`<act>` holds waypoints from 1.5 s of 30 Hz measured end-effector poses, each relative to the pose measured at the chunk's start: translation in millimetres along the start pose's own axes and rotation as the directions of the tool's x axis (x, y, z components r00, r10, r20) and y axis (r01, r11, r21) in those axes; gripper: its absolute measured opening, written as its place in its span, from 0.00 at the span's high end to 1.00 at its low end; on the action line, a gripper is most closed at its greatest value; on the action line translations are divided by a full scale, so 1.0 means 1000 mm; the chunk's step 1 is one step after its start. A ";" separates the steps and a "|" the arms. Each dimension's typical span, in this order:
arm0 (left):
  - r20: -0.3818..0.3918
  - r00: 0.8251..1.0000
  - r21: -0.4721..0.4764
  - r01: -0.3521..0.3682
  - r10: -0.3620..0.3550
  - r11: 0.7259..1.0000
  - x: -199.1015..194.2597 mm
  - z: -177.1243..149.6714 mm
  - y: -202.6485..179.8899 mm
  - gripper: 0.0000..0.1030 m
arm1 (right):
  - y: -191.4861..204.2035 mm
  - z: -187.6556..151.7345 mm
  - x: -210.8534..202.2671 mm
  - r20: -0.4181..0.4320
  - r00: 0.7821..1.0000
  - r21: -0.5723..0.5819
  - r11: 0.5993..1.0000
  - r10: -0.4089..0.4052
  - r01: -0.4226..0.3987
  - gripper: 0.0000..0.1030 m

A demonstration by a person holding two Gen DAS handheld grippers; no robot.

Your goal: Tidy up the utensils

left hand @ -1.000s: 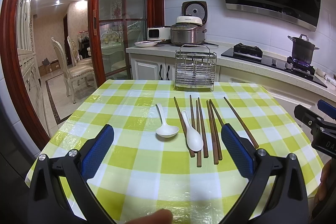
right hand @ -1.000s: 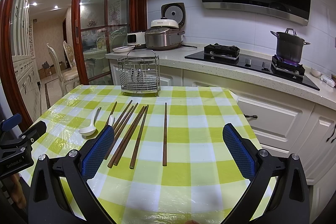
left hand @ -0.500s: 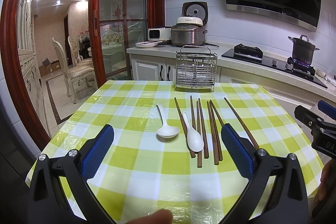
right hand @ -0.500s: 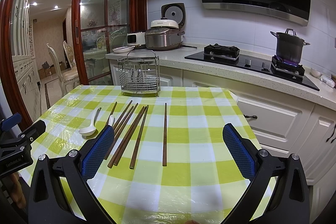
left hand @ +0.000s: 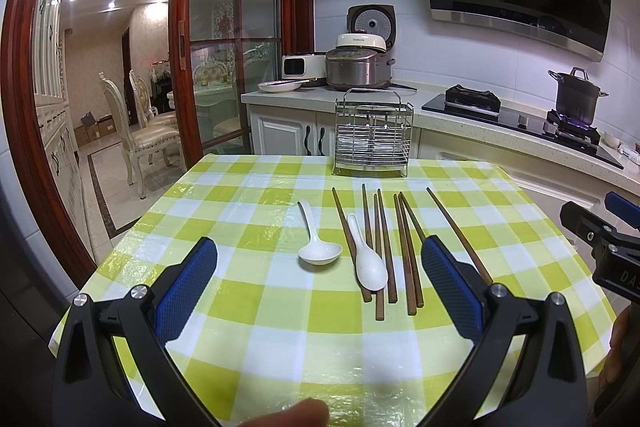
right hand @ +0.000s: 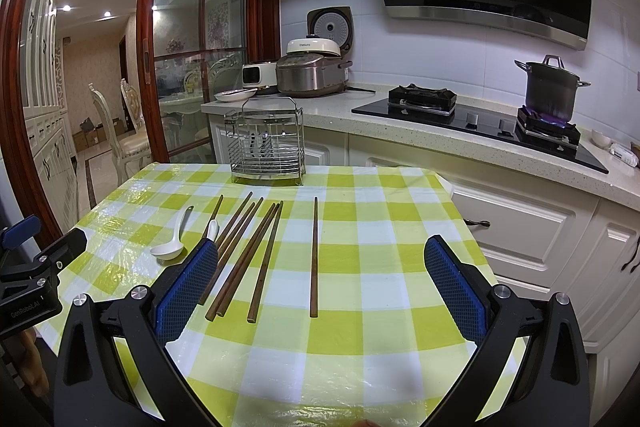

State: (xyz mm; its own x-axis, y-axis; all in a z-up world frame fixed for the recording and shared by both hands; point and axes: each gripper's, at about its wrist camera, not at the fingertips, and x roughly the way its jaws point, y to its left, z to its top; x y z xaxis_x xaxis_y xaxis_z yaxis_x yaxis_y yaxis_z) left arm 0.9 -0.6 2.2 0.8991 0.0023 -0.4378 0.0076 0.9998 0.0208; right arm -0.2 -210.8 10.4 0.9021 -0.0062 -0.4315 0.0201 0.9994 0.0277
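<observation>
The chopsticks (left hand: 382, 251) lie loose in a rough fan near the middle of the checked tablecloth (left hand: 256, 307), one stick (right hand: 314, 255) well apart from the rest on the stove side, with two white spoons beside them: one spoon (left hand: 316, 241) flat on the cloth, the other spoon (left hand: 368, 259) resting across the sticks. Behind them, at the far edge of the table, stands the wire rack (left hand: 372, 135) that looks meant to receive them. Nothing is picked up yet, so the job seems to be at its very start. The left gripper (left hand: 320, 279) and right gripper (right hand: 320, 279) both hover above the near edge, spread wide and empty. A sensible next move is to lower one over a single piece and pinch it, probably the lone stick or the free spoon. The right view shows that lone stick clear and full-length, and something dark standing inside the rack. The left view alone shows both spoons whole.
</observation>
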 end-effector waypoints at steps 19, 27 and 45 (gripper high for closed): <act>0.001 1.000 0.000 0.001 -0.001 1.000 -0.001 0.002 0.001 0.04 | 0.000 -0.001 0.000 0.001 1.000 0.001 1.000 0.000 0.000 0.06; 0.001 1.000 0.000 0.001 -0.001 1.000 -0.001 0.002 0.001 0.04 | -0.001 -0.001 0.000 0.000 1.000 0.002 1.000 0.000 0.000 0.06; -0.086 0.995 -0.019 0.056 -0.058 0.998 0.035 0.002 0.013 0.04 | -0.016 -0.003 0.042 -0.125 0.992 0.028 1.000 0.001 0.003 0.06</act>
State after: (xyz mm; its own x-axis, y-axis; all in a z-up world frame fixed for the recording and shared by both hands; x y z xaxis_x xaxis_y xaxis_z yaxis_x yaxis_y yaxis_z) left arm 33.5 11.9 -10.7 0.8561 -0.0534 -0.5140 0.0500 0.9985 -0.0206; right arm 36.5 -226.5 -10.6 0.8414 -0.0010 -0.5404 0.0345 0.9981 0.0520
